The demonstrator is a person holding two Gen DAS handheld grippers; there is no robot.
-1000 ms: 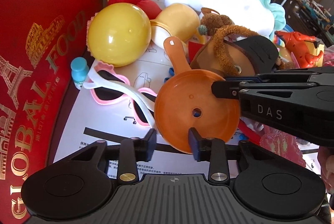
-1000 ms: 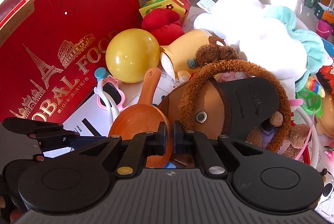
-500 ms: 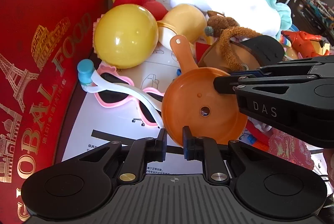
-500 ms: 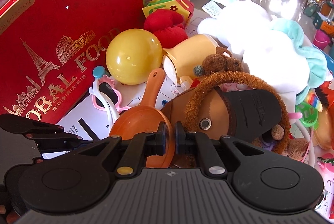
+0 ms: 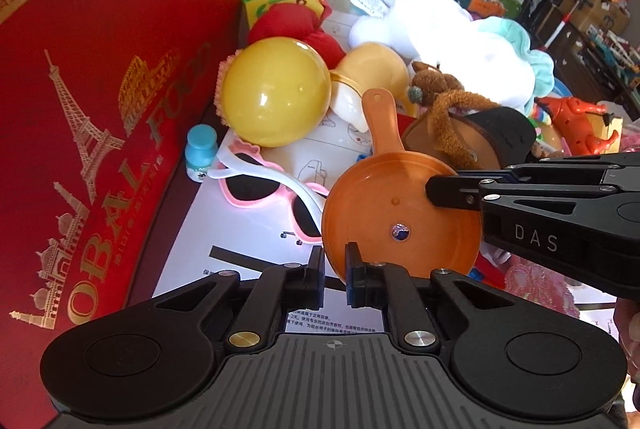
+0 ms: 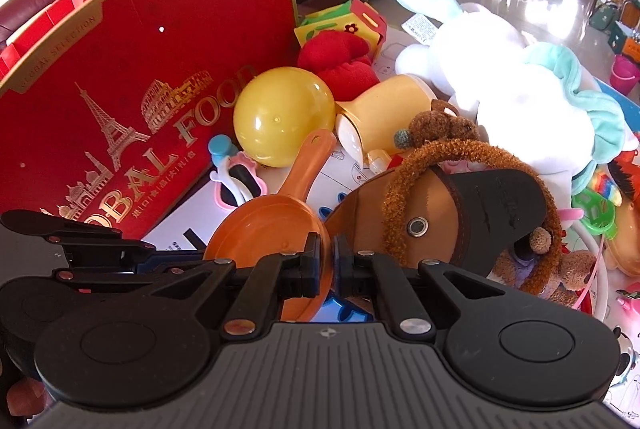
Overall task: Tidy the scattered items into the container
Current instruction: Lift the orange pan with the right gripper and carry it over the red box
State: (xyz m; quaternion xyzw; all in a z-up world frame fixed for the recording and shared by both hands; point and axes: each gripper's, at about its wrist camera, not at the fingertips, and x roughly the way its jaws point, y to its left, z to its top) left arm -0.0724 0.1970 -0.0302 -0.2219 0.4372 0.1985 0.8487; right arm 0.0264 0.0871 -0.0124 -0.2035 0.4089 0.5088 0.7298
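Left wrist view, left tongs (image 5: 334, 271) and right tongs (image 5: 434, 191) both clamped on orange pan (image 5: 394, 207) rim

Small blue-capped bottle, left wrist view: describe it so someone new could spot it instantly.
Start at the tall red gift box with gold landmark drawings on the left. At the foot of its wall, below the yellow ball, the small bottle stands upright beside the pink heart sunglasses. Its light-blue cap over a white body sets it apart.
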